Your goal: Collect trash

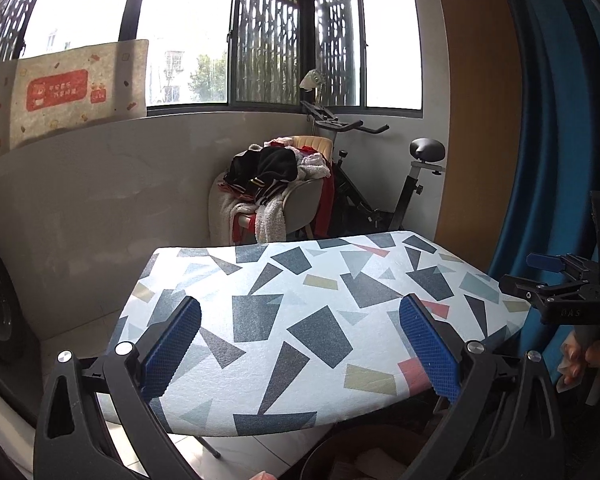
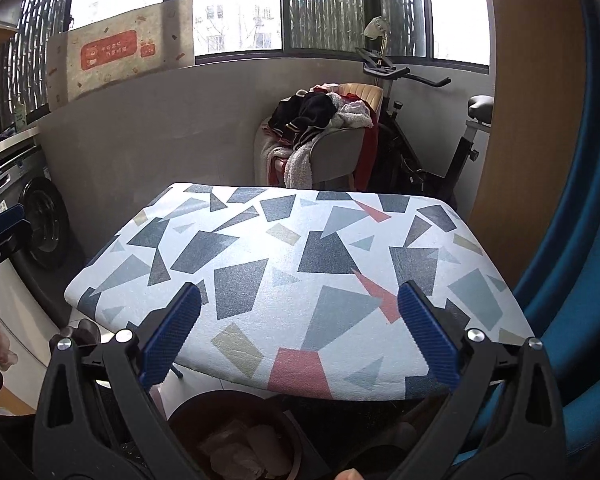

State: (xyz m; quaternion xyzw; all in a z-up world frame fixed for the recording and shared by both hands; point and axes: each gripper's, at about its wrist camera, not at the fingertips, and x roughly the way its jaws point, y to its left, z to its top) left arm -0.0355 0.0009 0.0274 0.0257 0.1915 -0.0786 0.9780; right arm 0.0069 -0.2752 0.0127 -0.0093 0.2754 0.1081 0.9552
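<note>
Left wrist view: left gripper spread wide, nothing between the ribbed blue pads, black plastic arms with silver pivot bolts. Beneath, padded ironing board, bare, white textured cover printed with grey, teal, tan and pink angular patches. At bottom edge, dark round rim of trash bin, contents barely visible. Right gripper at far right, held by a hand. Beyond the board: chair heaped with fluffy and dark clothing, black exercise bike, barred windows, blue curtain along right edge. Right wrist view: right gripper with jaws fully apart, empty, same blue ribbed pads. Board fills centre. Below it, trash bin, round, dark, holding crumpled pale paper trash. Washing machine at left, left gripper partly visible before it. Printed mat propped on the sill.
</note>
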